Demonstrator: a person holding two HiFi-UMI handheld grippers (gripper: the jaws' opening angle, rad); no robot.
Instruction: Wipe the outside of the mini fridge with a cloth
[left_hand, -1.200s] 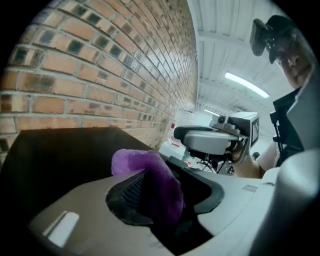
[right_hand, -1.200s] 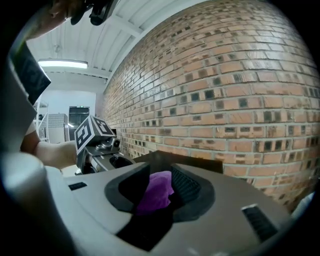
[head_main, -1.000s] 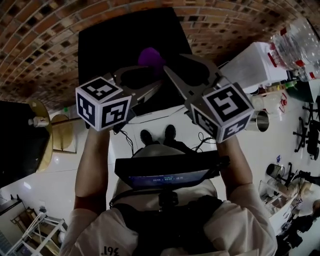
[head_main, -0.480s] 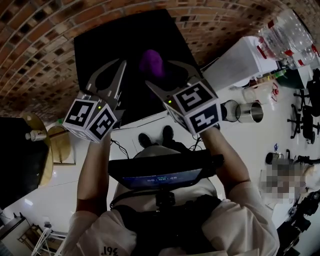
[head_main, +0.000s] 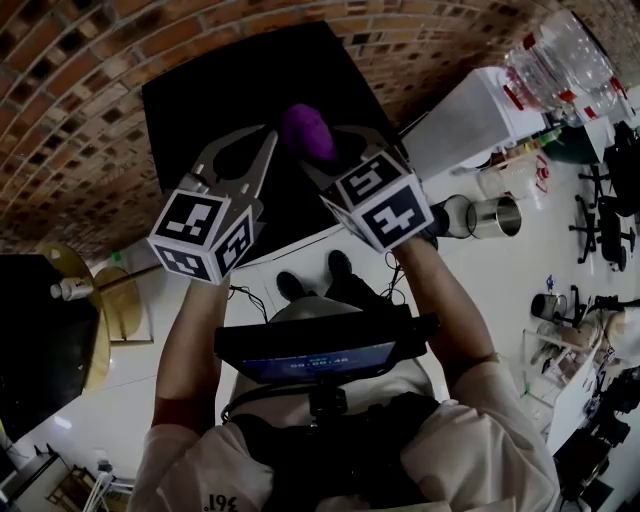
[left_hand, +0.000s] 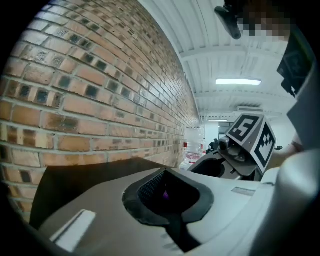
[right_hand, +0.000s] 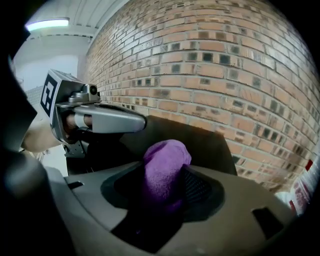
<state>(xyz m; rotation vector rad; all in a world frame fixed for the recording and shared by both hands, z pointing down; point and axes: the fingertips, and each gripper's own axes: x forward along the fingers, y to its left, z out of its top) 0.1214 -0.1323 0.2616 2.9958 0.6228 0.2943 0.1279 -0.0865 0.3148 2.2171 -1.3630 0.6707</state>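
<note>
- Right tongs (right_hand: 165, 192): they have just been closing and are now clamped on the purple cloth (right_hand: 165, 167). The grip is low on the wad, so a rounded lump stands out past the tips. That is probably deliberate, so that fabric and not metal meets the surface.
- Left tongs (left_hand: 167, 195): pressed together with nothing in them. A purple fleck shows through the slit, which looks like the cloth seen beyond. They hang just beside the right pair, to its left in the head view, apart from the cloth. They seem parked out of the way, leaving the wiping to one hand.
- Cloth: bunched, not spread, and held over the top of the fridge (head_main: 230, 90). I cannot tell whether it touches the surface yet.
- Fridge: a black box directly in front of the person, standing against the brick wall (head_main: 90, 70). With the back shut in like that, the top, front and sides are what can be reached. No wiping stroke is evident, so I judge the task to be at its start.
- Off to the right: a white counter (head_main: 465, 125) carrying large water bottles (head_main: 560, 60), well apart from the work.
</note>
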